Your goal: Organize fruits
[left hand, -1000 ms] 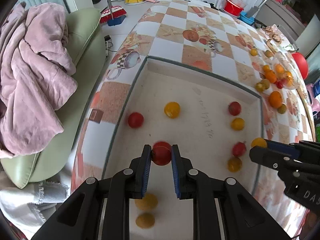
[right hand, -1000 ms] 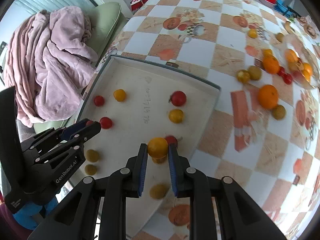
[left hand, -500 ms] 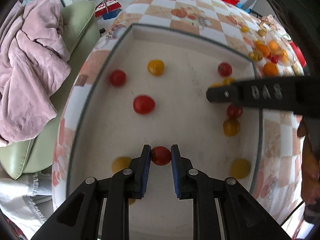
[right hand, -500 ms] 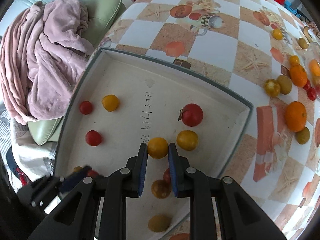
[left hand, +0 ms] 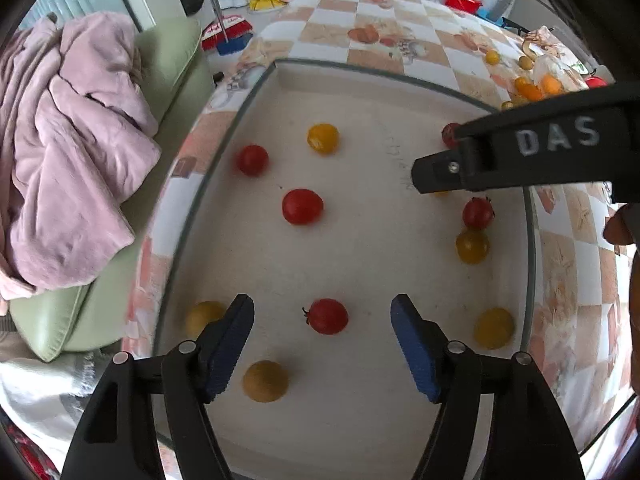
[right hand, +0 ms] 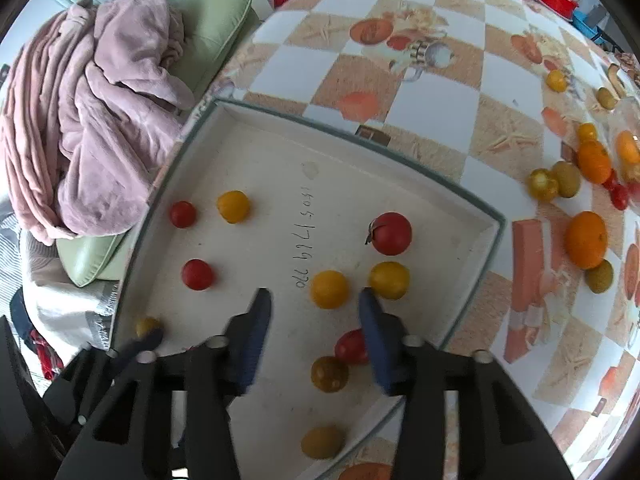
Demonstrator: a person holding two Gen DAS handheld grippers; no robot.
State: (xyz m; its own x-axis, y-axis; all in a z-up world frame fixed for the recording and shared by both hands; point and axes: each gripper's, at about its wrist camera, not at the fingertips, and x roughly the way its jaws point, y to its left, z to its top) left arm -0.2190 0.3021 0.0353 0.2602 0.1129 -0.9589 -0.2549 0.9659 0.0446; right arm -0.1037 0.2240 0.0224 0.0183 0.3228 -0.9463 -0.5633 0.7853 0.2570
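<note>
Low in both frames, the left gripper and right gripper are opening: red tomato and yellow tomato, clamped a second ago, now lie released in the tray — two more placed.

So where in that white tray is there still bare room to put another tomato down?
The widest bare patch in the tray runs along its far wall, beyond the handwritten numbers. The middle strip is also free, between the left red tomato and the yellow tomato lying between the right gripper's opening jaws. The near right corner is crowded with tomatoes.
</note>
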